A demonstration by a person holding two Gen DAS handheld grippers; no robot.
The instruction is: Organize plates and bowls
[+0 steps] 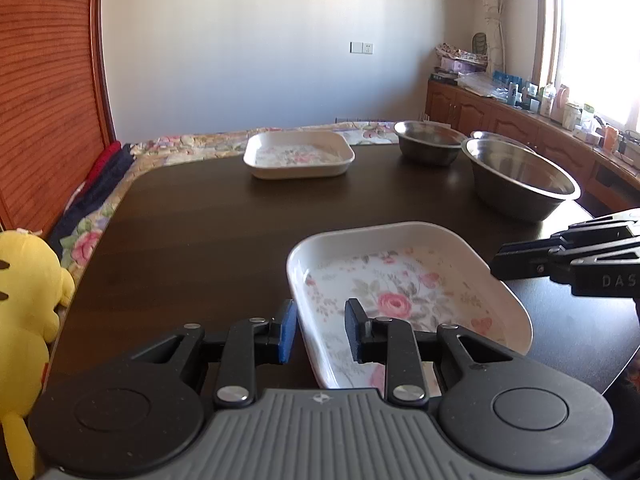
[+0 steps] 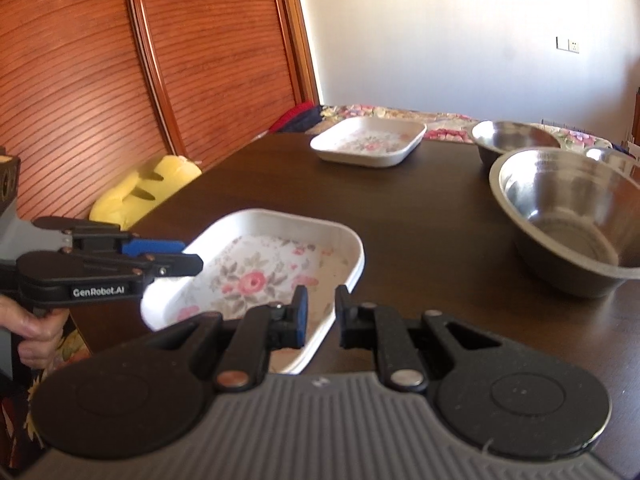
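A white rectangular dish with a rose pattern (image 1: 400, 300) (image 2: 256, 272) lies near the front of the dark table. My left gripper (image 1: 320, 330) is open, its fingers astride the dish's left rim; it also shows in the right wrist view (image 2: 188, 256). My right gripper (image 2: 320, 316) is open, astride the dish's right rim; it shows in the left wrist view (image 1: 500, 260). A second floral dish (image 1: 298, 154) (image 2: 370, 140) sits at the far edge. Three steel bowls stand at the right: a large one (image 1: 520, 178) (image 2: 568, 216), a smaller one (image 1: 428, 142) (image 2: 512, 138), and a third mostly hidden behind.
The dark table (image 1: 208, 220) has a floral cloth along its far and left edges. A yellow plush toy (image 1: 24, 300) (image 2: 140, 188) sits off the left side. A wooden slatted wall (image 2: 100, 80) is at the left. A cluttered cabinet (image 1: 520, 108) runs under the window.
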